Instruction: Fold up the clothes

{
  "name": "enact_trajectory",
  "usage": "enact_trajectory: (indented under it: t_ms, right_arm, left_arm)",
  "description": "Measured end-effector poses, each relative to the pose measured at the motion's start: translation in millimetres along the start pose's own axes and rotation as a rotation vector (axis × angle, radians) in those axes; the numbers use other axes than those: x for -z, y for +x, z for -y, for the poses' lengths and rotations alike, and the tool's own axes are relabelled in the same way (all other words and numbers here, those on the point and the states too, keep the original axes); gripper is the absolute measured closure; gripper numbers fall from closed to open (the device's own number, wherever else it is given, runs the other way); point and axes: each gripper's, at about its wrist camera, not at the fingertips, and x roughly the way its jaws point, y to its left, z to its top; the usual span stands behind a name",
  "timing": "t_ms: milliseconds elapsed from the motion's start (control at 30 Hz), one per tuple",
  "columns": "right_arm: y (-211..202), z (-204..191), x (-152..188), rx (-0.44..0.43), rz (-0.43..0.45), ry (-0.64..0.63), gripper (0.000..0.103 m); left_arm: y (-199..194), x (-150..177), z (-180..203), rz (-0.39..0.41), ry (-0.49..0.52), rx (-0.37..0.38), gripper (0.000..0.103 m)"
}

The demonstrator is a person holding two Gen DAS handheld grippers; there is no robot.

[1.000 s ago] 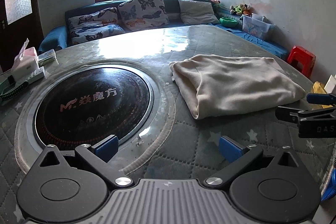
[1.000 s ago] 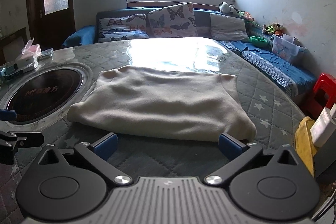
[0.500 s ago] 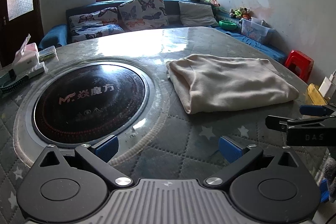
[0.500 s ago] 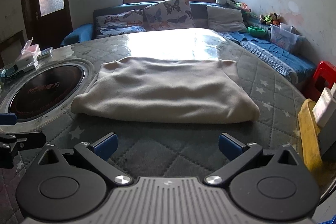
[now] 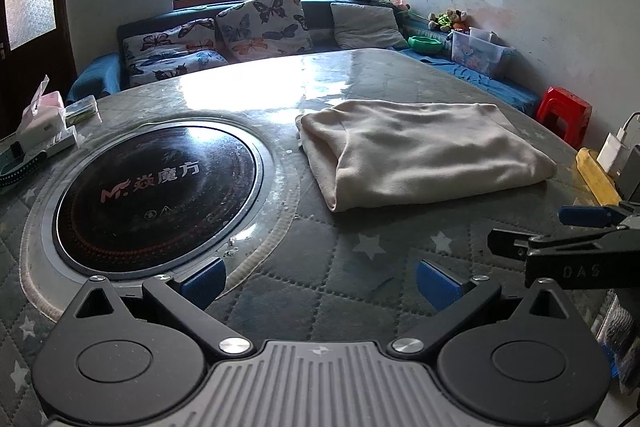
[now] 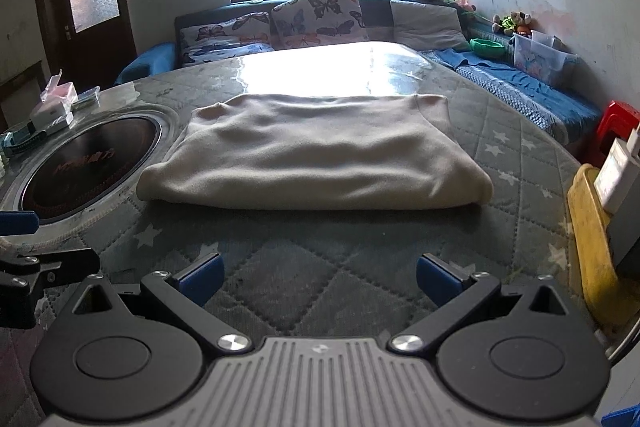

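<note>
Lying folded flat on the quilted, star-patterned bench (image 6: 500,155), just right of the round black cooktop (image 5: 156,187) set into it: beige garment (image 6: 316,159), thick folded edge toward the cameras, not touching either claw. Hovering low over the near edge of the bench, well short of the cloth: left claw (image 5: 320,279), blue pads (image 5: 204,281) spread wide apart, nothing between them. Same for the right claw (image 6: 318,277), blue pads (image 6: 436,277) wide apart and bare, pointing straight at the garment's near fold. Visible at the right edge of the left wrist view: side of the right claw. Resting at the far left of the bench: tissue box (image 5: 42,119). Standing beyond the bench: blue sofa (image 6: 520,83) with butterfly cushions (image 6: 320,17), red stool (image 5: 564,115) by the wall.
</note>
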Motion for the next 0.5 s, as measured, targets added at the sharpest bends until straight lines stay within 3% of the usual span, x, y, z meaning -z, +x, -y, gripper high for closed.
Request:
enact_trajectory:
  t_ms: [500]
  right_arm:
    - [-2.2, -0.4, 1.9, 0.007, -0.002, 0.006, 0.0]
  left_arm:
    - [2.5, 2.2, 7.3, -0.014, 0.007, 0.022, 0.0]
